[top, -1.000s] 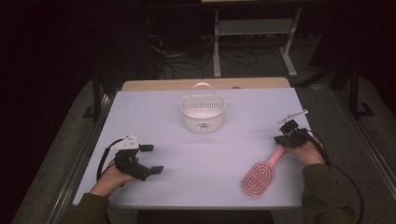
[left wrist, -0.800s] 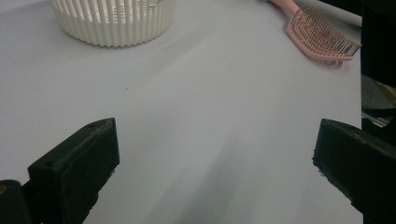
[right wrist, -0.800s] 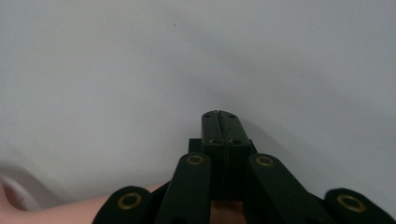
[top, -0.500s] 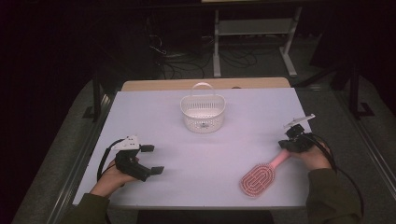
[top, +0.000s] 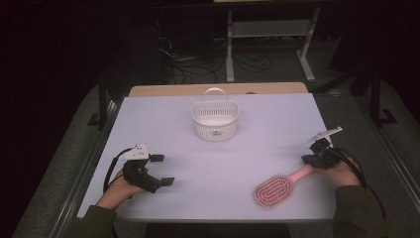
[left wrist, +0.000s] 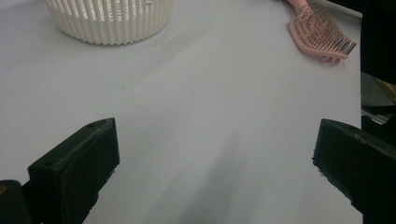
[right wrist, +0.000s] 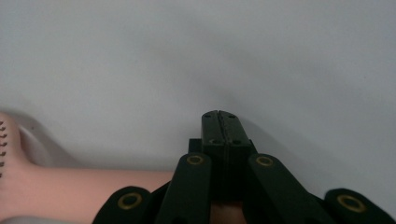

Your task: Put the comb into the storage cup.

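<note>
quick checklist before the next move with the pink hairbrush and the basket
1. Right gripper shut: ok, jaws together; the hairbrush handle lies beneath them, so a grip on it: cannot tell.
2. Hairbrush on the table, bristles up, near the front edge: ok.
3. Basket upright, handle raised, near the far edge: ok.
4. Basket empty: cannot tell.
5. Left gripper open, nothing between its jaws: ok.
6. Bare table between hairbrush and basket: ok.

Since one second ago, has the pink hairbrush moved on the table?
Yes. The pink hairbrush has slid toward the table's right edge, farther from the white basket, with the shut right gripper at its handle.
</note>
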Tool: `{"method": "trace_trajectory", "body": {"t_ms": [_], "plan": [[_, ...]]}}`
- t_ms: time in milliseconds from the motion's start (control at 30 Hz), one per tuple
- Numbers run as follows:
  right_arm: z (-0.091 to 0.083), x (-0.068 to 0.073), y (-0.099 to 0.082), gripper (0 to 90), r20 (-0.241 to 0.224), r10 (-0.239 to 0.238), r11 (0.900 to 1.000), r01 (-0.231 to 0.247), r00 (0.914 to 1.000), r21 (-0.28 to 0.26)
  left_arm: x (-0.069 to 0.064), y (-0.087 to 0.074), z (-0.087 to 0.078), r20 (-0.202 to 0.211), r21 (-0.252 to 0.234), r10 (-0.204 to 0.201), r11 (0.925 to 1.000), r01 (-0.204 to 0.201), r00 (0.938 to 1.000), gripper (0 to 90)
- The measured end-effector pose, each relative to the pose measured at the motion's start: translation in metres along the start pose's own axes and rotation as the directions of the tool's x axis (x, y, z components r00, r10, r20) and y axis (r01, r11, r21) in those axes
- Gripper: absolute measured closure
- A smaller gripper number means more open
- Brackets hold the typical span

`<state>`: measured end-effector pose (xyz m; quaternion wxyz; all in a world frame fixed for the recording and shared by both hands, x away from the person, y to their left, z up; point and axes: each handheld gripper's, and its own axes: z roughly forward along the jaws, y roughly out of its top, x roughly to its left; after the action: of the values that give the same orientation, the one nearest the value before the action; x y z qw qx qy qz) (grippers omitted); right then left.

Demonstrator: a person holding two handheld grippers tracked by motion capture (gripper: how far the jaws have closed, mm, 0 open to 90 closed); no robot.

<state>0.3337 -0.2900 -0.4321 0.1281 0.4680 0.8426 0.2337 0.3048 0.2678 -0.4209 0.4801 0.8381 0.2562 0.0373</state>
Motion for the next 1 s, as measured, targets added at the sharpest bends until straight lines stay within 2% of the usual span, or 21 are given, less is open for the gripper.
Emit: {"method": "trace_trajectory", "body": {"t_ms": [767, 1000], "plan": [[-0.020, 0.005, -0.032, 89.4, -0.024, 0.009, 0.9996, -0.008, 0.9997, 0.027, -0.002, 0.001, 0.002, 0.006, 0.003, 0.006, 1.0000, -0.006, 1.0000, 0.1], [-0.025, 0.008, -0.042, 89.4, -0.052, 0.019, 0.9995, -0.017, 0.9985, 0.025, -0.002, 0.001, 0.002, 0.005, 0.002, 0.006, 1.0000, -0.006, 1.0000, 0.1]]}}
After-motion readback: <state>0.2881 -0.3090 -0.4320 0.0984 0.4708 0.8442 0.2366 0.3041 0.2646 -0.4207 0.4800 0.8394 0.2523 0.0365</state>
